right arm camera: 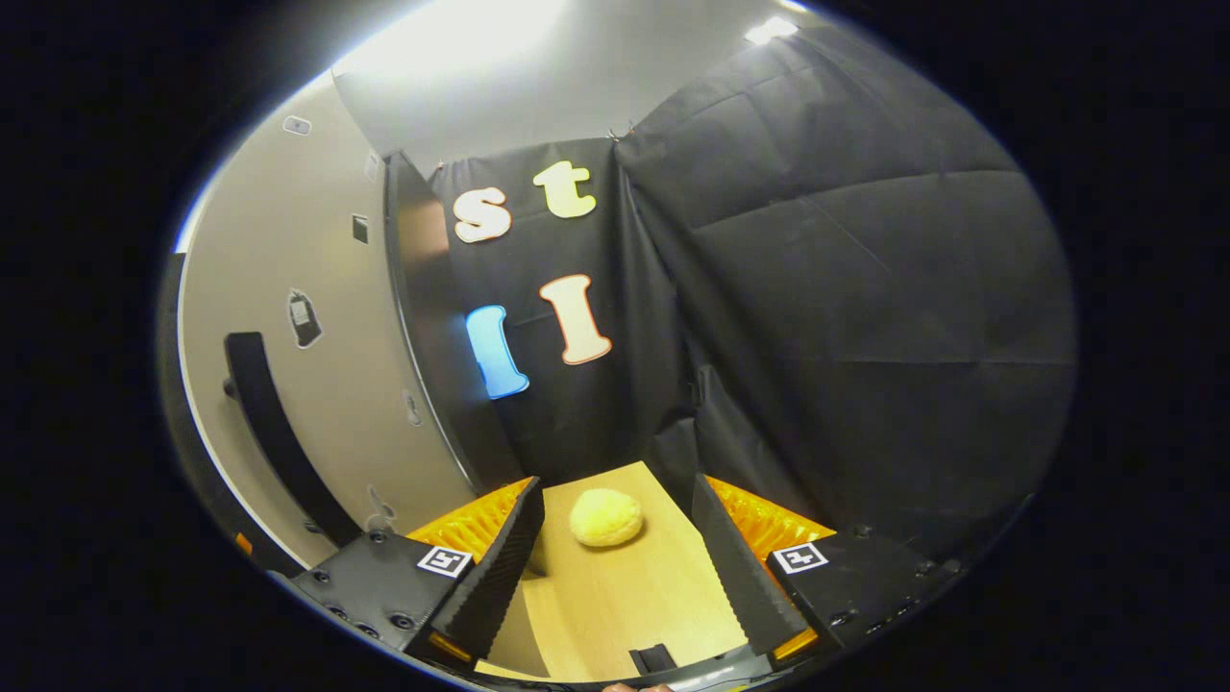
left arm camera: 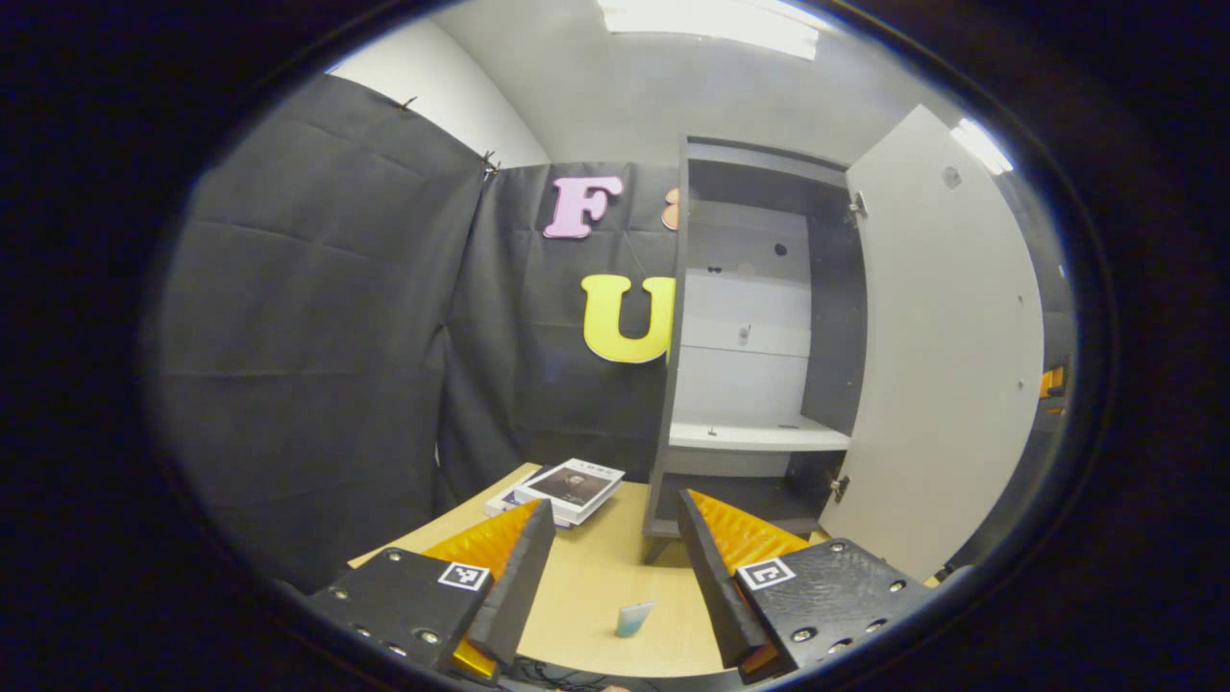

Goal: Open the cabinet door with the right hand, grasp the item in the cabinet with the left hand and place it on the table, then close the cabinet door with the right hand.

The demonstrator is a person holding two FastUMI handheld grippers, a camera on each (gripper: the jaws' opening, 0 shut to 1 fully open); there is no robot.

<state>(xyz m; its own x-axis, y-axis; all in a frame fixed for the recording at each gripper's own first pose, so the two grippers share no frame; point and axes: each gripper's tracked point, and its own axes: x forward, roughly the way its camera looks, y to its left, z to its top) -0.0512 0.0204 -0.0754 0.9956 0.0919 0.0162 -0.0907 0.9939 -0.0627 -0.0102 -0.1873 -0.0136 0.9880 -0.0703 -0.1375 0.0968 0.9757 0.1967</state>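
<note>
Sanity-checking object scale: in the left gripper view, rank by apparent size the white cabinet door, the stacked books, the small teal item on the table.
1. White cabinet door, open.
2. Stacked books.
3. Small teal item, though nearest the camera.

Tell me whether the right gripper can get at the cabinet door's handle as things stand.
Probably yes: the right gripper is open and empty, and the dark handle on the swung-open door hangs unobstructed beside it.

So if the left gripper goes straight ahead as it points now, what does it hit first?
Probably the open cabinet: the left gripper points at its lower front, past the small blue-white item on the table. Depth is unclear.
</note>
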